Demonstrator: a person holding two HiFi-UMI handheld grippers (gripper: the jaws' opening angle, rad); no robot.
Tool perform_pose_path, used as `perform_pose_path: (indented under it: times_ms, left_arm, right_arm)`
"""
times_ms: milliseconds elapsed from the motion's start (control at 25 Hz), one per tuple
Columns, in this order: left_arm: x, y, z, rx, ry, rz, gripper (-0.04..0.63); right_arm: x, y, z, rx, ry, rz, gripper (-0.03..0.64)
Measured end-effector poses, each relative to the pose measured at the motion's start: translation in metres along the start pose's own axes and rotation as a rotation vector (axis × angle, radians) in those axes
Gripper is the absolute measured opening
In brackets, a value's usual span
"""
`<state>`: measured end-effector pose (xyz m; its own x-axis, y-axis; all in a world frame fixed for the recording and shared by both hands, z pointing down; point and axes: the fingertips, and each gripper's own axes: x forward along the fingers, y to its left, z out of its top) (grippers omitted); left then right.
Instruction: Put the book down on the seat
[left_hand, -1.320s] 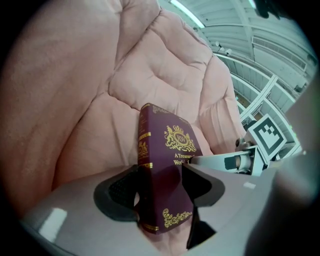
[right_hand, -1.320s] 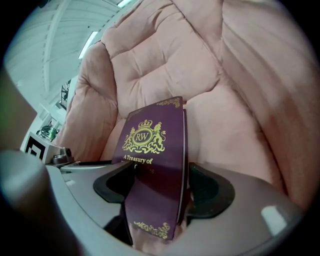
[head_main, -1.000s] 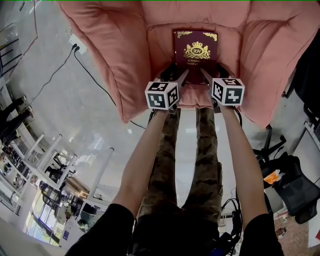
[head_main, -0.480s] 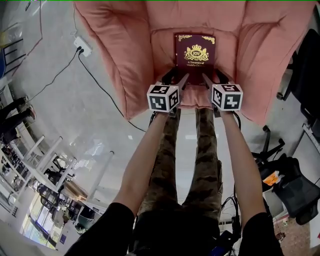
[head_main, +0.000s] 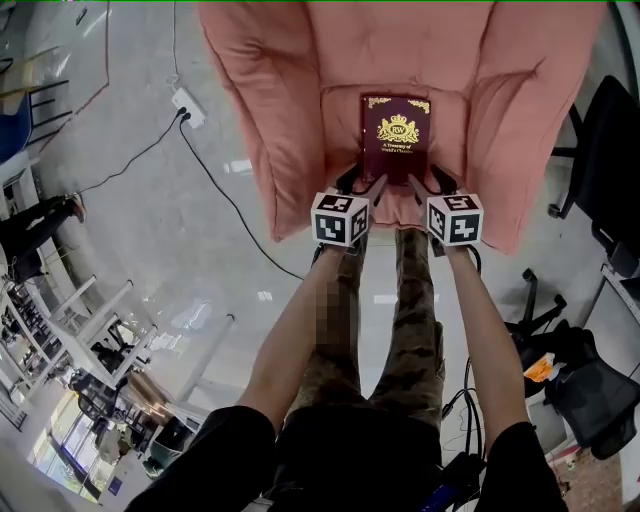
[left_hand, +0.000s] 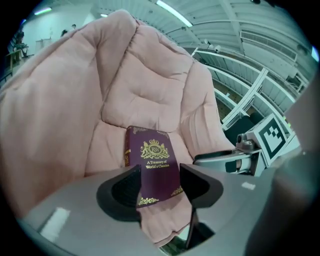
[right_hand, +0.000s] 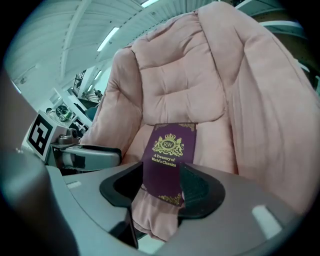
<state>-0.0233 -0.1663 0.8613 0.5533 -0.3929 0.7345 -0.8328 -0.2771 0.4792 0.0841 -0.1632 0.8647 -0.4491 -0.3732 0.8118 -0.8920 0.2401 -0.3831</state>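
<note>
A dark red book with gold print lies flat on the seat cushion of a pink armchair. My left gripper and right gripper hover side by side just in front of the book's near edge, clear of it. Both are open with nothing between the pads, and their jaws have just been closing a little. In the left gripper view the book shows beyond the open left gripper. The right gripper view shows the book past the right gripper in the same way.
The chair's padded arms and back wall in the seat on three sides. A power strip with a black cable lies on the floor to the left. Black office chairs stand at the right. The person's legs are below the grippers.
Both grippers have lifted and drawn back from the book's near edge. The book stays flat on the seat. The head camera has pulled away, so the chair looks smaller.
</note>
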Motion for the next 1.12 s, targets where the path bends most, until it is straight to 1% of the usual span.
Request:
perform_pose_path:
  times_ms: [280, 480, 800, 960, 1120]
  left_arm:
    - [-0.038, -0.027, 0.056, 0.106, -0.069, -0.014, 0.242]
    - [-0.069, -0.043, 0.114, 0.179, -0.154, -0.019, 0.242]
    - [-0.121, -0.065, 0.202, 0.241, -0.285, 0.002, 0.241]
    - [-0.141, -0.081, 0.246, 0.266, -0.363, 0.014, 0.239]
    - [-0.161, -0.1, 0.284, 0.296, -0.439, 0.018, 0.235]
  right_arm:
    - [-0.04, 0.041, 0.067, -0.098, -0.12, 0.035, 0.235]
    - [-0.076, 0.065, 0.128, -0.137, -0.237, 0.044, 0.232]
    - [-0.141, 0.103, 0.201, -0.213, -0.374, 0.04, 0.227]
    - [-0.165, 0.11, 0.232, -0.246, -0.43, 0.031, 0.224]
    - [-0.199, 0.117, 0.27, -0.256, -0.522, 0.019, 0.213]
